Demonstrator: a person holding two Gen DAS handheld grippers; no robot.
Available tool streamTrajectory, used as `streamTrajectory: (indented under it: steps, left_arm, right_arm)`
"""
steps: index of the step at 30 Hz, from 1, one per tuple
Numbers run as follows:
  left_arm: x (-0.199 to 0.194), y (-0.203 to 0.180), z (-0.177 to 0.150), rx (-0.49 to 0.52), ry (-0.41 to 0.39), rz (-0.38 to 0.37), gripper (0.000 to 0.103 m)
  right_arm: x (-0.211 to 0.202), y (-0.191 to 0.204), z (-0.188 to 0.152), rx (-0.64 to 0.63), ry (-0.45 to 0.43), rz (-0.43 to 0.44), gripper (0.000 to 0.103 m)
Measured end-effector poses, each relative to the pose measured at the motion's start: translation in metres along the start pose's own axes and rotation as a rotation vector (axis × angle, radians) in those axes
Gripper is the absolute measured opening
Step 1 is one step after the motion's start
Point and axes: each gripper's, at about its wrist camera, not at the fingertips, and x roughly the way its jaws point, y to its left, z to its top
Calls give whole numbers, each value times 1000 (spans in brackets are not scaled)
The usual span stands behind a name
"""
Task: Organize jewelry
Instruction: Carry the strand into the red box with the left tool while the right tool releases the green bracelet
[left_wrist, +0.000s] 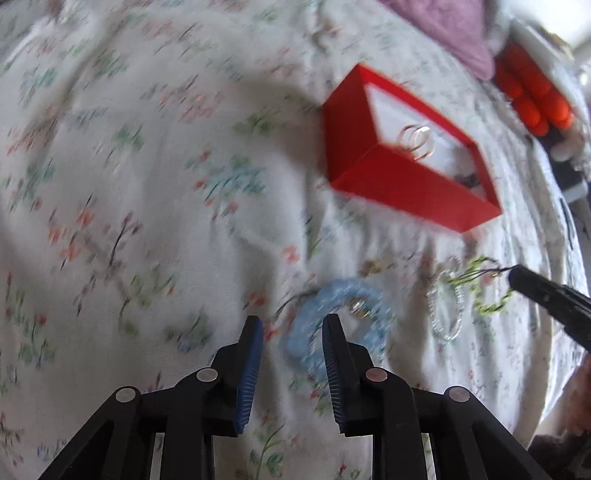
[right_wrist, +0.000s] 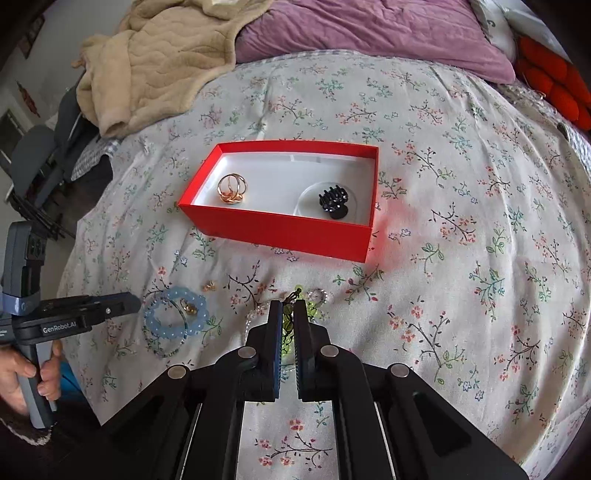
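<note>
Left gripper (left_wrist: 292, 328) hangs part open and empty; the blue bracelet (left_wrist: 338, 321) lies on the bed just ahead, its ring under the right finger. Right gripper (right_wrist: 289, 314) is clamped on the green beaded strand (right_wrist: 303, 308). Red box (right_wrist: 280, 195) sits farther ahead, open-topped, with free bedspread (right_wrist: 461, 221) around it.

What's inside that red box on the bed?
Inside the red box lie gold rings at one end and a black hair claw at the other. The near wall hides a strip of its white floor.
</note>
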Motion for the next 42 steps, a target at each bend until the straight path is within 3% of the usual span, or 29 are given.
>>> streamTrajectory:
  steps: [3,9,13,15,18,32,42]
  left_arm:
    - [3,-13,3,56,3,15,27]
    - [20,-22,-12,114,114,63,27]
    - [29,-25,-21,139,134,96,26]
    - [30,-29,-23,157,137,118,13]
    - [30,-33,-25,162,139,120,0]
    - [-29,-63,-10,215,-89,47,0]
    - [-42,-87,34,181,-215,-35,0]
  right_arm:
    - [2,2,0,-2,5,5,6]
    - [1,2,-2,-2,4,0,6]
    - [3,-2,-3,2,13,-8,6]
    - [5,-3,-3,6,17,-7,6]
    - [3,-3,-2,8,11,-2,6]
    - [-31,-10,10,45,-86,19,6]
    - [-47,-18,34,104,-187,32,6]
